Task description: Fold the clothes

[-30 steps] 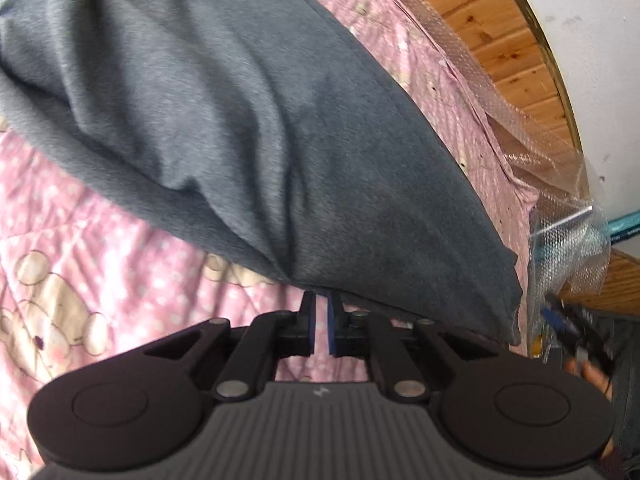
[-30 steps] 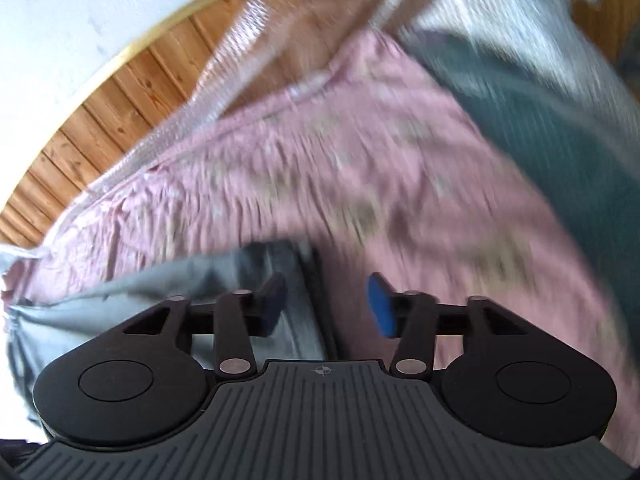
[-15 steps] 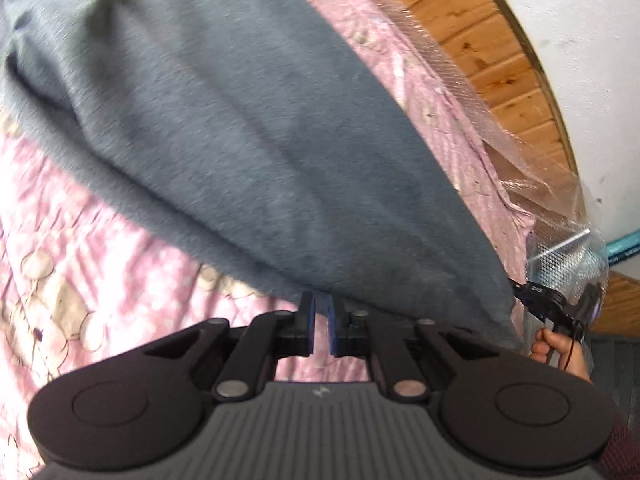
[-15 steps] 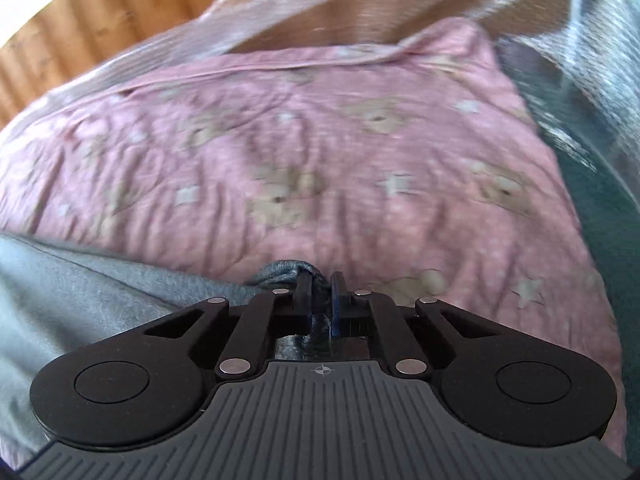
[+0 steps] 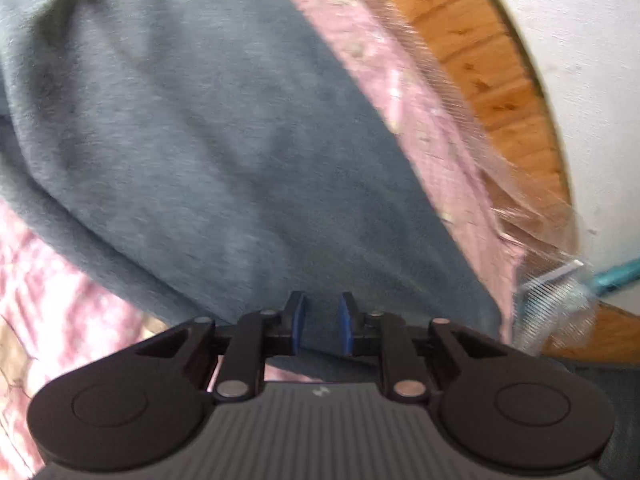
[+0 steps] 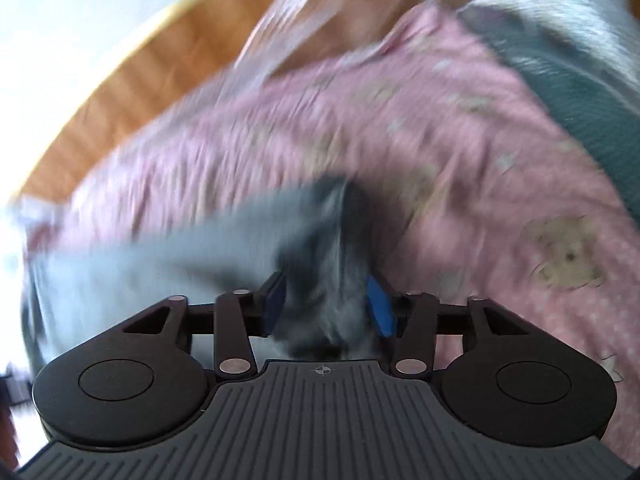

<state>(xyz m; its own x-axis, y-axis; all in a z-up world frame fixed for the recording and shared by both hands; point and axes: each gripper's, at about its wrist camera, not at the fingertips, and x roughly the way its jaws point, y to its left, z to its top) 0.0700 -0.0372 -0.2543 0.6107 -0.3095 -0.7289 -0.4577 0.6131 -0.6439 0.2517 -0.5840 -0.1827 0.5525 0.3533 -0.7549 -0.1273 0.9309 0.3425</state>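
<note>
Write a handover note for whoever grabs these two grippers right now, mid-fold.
Left gripper: its jaws have just been opening and now stand slightly apart, with the edge of the grey garment between them.
Right gripper: jaws apart around a bunched end of the same garment. The view is blurred, but the cloth looks loose.
The garment lies across the pink quilt.
Done: the garment is laid down, apparently folded over.
Left: check the fold, regrip, finish folding and smooth it.
</note>
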